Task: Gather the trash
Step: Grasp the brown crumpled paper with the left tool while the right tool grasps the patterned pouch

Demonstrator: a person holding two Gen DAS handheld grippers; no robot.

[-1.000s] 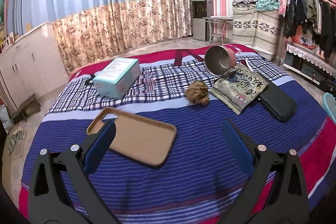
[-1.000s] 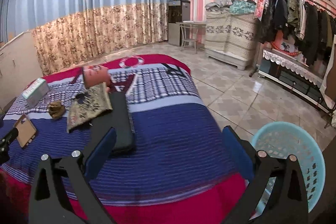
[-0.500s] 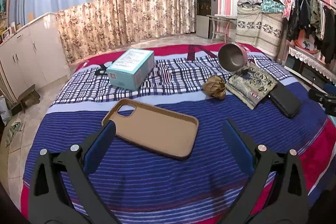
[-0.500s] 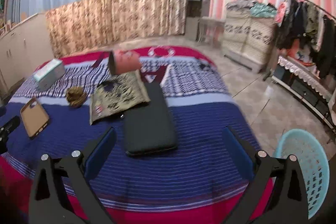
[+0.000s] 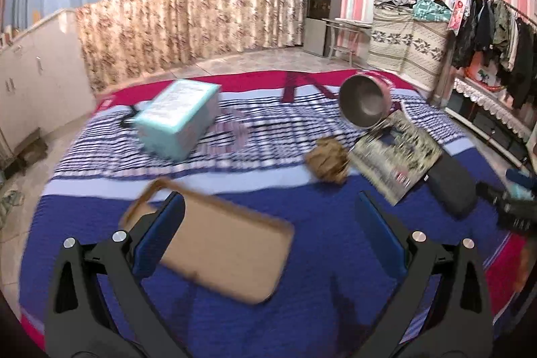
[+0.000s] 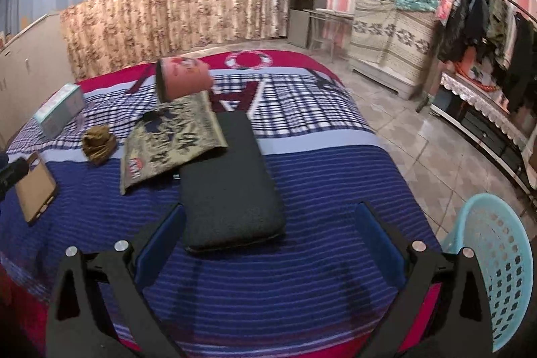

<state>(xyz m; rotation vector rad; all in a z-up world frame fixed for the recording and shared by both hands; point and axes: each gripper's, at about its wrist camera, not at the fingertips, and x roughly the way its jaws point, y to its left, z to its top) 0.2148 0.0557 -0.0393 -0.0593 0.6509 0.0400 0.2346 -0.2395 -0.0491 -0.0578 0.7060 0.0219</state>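
Observation:
A crumpled brown paper ball [image 5: 328, 162] lies on the striped bedspread [image 5: 319, 301], also seen in the right wrist view [image 6: 98, 144]. My left gripper [image 5: 268, 228] is open and empty above a tan phone case [image 5: 218, 252], short of the ball. My right gripper [image 6: 268, 239] is open and empty over a black case [image 6: 228, 187]. A light blue perforated basket [image 6: 496, 270] stands on the floor at the right of the bed.
On the bed lie a teal box [image 5: 178, 118], a tipped pink metal bowl [image 5: 364, 103] and a patterned packet [image 5: 396, 153]. Cabinets stand at the left, a clothes rack [image 6: 486, 19] at the right, curtains behind.
My left gripper has moved forward and down over the phone case, with motion blur. My right gripper has swung left and closer to the black case, basket still at right.

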